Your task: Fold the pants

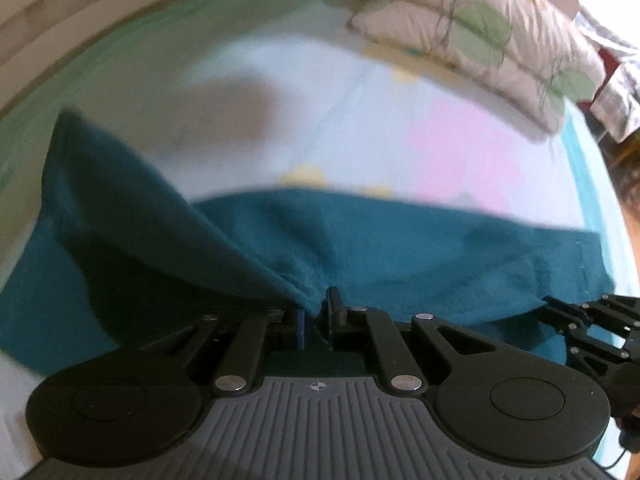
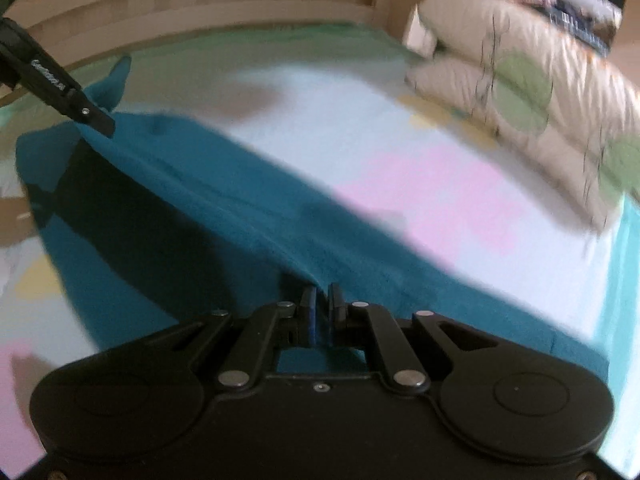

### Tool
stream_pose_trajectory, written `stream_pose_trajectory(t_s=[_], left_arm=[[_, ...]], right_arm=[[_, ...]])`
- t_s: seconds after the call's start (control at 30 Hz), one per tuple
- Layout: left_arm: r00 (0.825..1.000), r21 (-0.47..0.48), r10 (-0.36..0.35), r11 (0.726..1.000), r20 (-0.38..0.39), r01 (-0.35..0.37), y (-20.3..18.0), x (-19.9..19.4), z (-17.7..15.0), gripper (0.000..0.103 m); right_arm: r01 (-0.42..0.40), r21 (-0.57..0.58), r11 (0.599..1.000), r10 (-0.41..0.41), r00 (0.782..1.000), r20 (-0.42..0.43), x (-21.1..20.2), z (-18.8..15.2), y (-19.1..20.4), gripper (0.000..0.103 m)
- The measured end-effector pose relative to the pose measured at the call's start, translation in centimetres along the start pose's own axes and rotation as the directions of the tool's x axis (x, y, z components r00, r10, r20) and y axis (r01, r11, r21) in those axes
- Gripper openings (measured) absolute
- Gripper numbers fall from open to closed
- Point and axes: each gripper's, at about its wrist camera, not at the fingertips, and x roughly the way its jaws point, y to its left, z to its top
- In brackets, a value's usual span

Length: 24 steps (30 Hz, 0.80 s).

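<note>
A bed covered by a pale blue sheet with pink and yellow patches (image 1: 360, 120) carries the teal fleece pants (image 1: 400, 248), spread across its near side and partly lifted. Quilted cream pillows with green leaf print (image 1: 480, 28) lie at the far right. The left gripper (image 1: 316, 320) pinches a raised fold of the pants. The right gripper (image 2: 322, 312) pinches another fold.

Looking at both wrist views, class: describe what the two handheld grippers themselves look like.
The left gripper has black linkage arms with silver pivot pins, round black housings, blue finger pads and a ribbed grey base bearing a small crosshair mark. The right gripper matches, but its base is smooth black.
</note>
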Motion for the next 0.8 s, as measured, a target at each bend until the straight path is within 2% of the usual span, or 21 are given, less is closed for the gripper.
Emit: stream_pose_trajectory(t_s=[0.13, 0.3, 0.37, 0.43, 0.47, 0.6, 0.67, 0.7, 0.8], left_arm=[[0.998, 0.044, 0.033, 0.999, -0.059, -0.031, -0.9, 2.1, -2.0, 0.009], [0.997, 0.109, 0.063, 0.992, -0.049, -0.057, -1.8, 4.1, -3.5, 0.009], [0.997, 0.117, 0.058, 0.992, -0.044, -0.053, -1.4, 4.4, -4.1, 0.009], [0.997, 0.106, 0.052, 0.993, -0.049, -0.047, -0.7, 4.8, -4.7, 0.009], [0.997, 0.095, 0.047, 0.995, -0.057, -0.041, -0.2, 5.1, -4.8, 0.009], [0.997, 0.056, 0.031, 0.998, -0.073, -0.027, 1.1, 5.8, -5.3, 0.010], [0.998, 0.047, 0.026, 0.999, -0.065, -0.023, 1.6, 6.1, -5.5, 0.010], [0.998, 0.040, 0.024, 0.999, -0.064, -0.021, 1.8, 6.1, -5.6, 0.010], [0.998, 0.035, 0.022, 0.999, -0.062, -0.020, 2.5, 6.2, -6.2, 0.010]], right_arm=[[0.002, 0.070, 0.998, 0.003, 0.997, -0.076, 1.3, -3.0, 1.1, 0.010], [0.009, 0.194, 0.981, 0.020, 0.989, -0.145, 1.5, -4.5, 0.3, 0.017], [0.001, 0.255, 0.967, 0.032, 0.991, -0.126, 0.5, -4.6, -0.7, 0.026], [0.008, 0.337, 0.941, 0.027, 0.995, -0.097, -0.8, -4.9, -2.5, 0.044], [0.023, 0.383, 0.924, 0.010, 0.996, -0.084, -1.3, -5.0, -3.8, 0.046], [0.165, 0.546, 0.821, -0.124, 0.986, -0.111, -2.9, -6.9, -9.1, 0.047], [0.252, 0.630, 0.735, -0.201, 0.968, -0.152, -3.0, -8.2, -12.2, 0.047], [0.286, 0.681, 0.675, -0.232, 0.957, -0.172, -3.0, -9.1, -14.0, 0.047], [0.320, 0.803, 0.503, -0.280, 0.939, -0.198, -3.1, -11.3, -17.9, 0.049]])
